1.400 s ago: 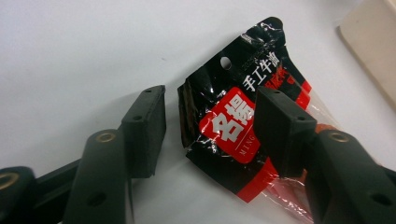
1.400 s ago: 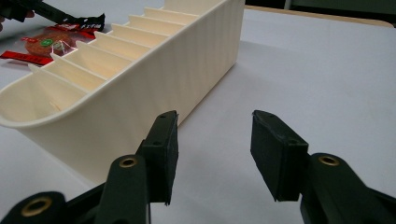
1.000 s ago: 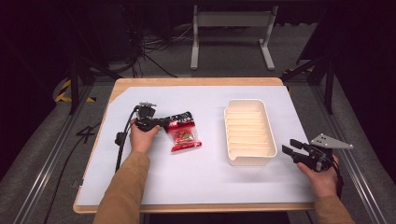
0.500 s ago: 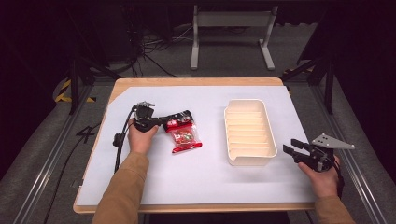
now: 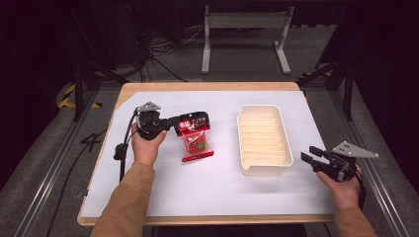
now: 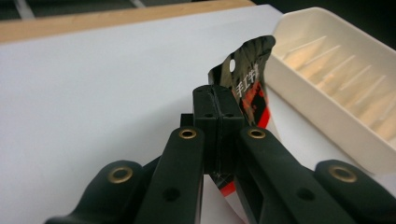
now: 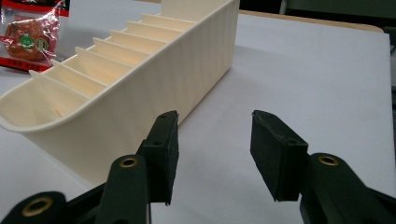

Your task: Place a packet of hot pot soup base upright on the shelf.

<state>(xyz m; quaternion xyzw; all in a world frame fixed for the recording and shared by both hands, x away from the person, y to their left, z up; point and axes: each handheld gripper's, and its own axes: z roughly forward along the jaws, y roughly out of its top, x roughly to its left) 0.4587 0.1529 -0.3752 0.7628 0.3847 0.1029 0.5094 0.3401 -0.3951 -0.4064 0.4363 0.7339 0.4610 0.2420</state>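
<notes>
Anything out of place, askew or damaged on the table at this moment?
Nothing stands out. The left gripper is clamped on the top edge of the red snack packet, which bends there from the pinch. The cream tray sits square and empty, and the right gripper waits open beside it.

The snack packet point(image 5: 196, 137) is mostly red, with a black top band carrying white characters and a small green dot on the clear window over its reddish-brown contents. At three o'clock from it, the ribbed tray point(image 5: 264, 140) is pale cream all over, inside and out. Both lie on a white sheet point(image 5: 212, 187) edged by the light wooden table point(image 5: 207, 86). The left gripper point(image 5: 174, 123), at nine o'clock of the packet, is black with brass-coloured rivets and a grey plate on top; the right gripper point(image 5: 307, 154), at four o'clock of the tray, is the same black with a grey plate. The person's sleeves point(image 5: 126, 202) are tan. The floor around is dark grey.
</notes>
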